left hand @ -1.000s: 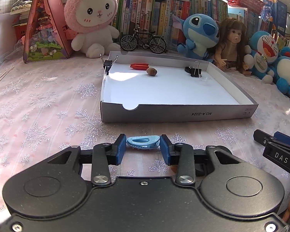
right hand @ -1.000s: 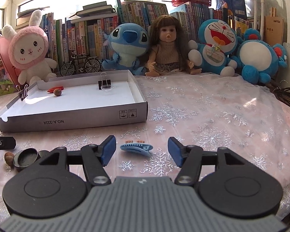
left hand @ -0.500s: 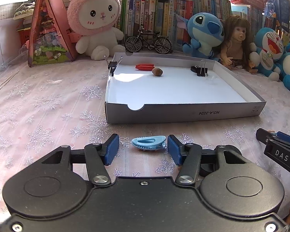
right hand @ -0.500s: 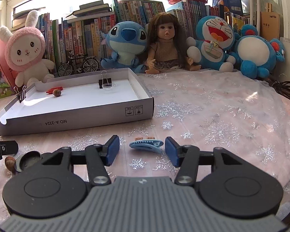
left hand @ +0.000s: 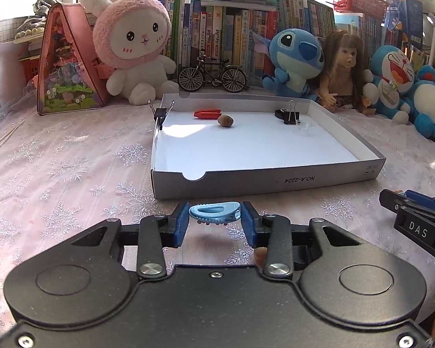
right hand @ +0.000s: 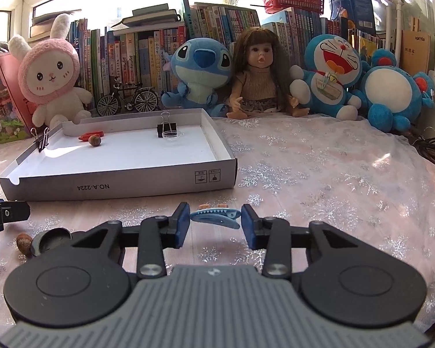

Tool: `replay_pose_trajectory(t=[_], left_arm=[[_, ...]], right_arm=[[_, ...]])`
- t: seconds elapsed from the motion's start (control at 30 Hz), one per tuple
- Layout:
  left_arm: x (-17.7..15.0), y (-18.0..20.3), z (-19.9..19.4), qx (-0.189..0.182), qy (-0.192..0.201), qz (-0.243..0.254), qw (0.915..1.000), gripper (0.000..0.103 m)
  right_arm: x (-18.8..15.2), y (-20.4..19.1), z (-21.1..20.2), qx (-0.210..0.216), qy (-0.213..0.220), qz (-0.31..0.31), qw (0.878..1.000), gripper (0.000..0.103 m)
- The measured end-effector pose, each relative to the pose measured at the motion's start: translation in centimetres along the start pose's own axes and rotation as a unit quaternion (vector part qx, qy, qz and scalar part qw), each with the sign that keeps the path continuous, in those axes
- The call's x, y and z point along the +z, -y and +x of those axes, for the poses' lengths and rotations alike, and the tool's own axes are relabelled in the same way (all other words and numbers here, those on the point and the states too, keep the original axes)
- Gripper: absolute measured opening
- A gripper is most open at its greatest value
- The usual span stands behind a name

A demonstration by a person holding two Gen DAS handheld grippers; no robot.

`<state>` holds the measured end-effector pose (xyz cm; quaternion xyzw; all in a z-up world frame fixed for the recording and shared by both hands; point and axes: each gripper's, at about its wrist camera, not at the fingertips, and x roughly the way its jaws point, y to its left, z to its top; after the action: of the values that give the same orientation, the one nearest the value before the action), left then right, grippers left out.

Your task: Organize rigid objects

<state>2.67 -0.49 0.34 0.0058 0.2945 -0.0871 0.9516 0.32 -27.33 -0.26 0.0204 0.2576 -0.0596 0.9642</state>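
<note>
A light blue hair clip sits crosswise between the blue pads of my left gripper. The jaws are closing, both pads touch its ends, and its shadow falls on the cloth below. In the right wrist view a second blue hair clip lies slightly tilted between the pads of my right gripper. Those jaws are closing too, with a pad against each tip. The white cardboard tray stands just beyond both grippers, holding two binder clips, a red piece and a nut.
On the cloth left of my right gripper lie a nut and a dark round cap. Two small orange bits sit behind the right clip. Plush toys, a doll, a model bicycle and books line the back edge.
The left jaws opened around their clip half a second ago and have closed onto it again. The right jaws have narrowed steadily from wide apart to touching their clip.
</note>
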Motion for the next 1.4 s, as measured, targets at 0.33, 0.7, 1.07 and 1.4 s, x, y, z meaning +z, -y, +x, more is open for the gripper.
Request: replay_pose_trajectory(t=[0.33,0.7,1.07,1.4], left_arm=[[1.5,-1.5,3.4,0.007,-0.020,-0.026,0.9994,0.037],[2.5,-1.6,3.5,-0.002,-0.020,-0.034,0.9992,0.037],[6.7,-0.8,1.4,-0.036,0.017,-0.020,0.9990,0.037],[11.0,0.1,7.2,-0.041,-0.021,-0.034,0.9984,0.037]], right_arm=[[1.4,-0.3,0.8,0.011,0.003,-0.016,1.000,0.044],[2.3,-1.1,2.0,0.028,0.003,-0.013,1.000,0.044],[5.9,-1.2,3.1,0.061,0.012,0.000,0.998,0.044],[9.1,-1.3,7.2,0.082,-0.013,-0.005,0.997,0.044]])
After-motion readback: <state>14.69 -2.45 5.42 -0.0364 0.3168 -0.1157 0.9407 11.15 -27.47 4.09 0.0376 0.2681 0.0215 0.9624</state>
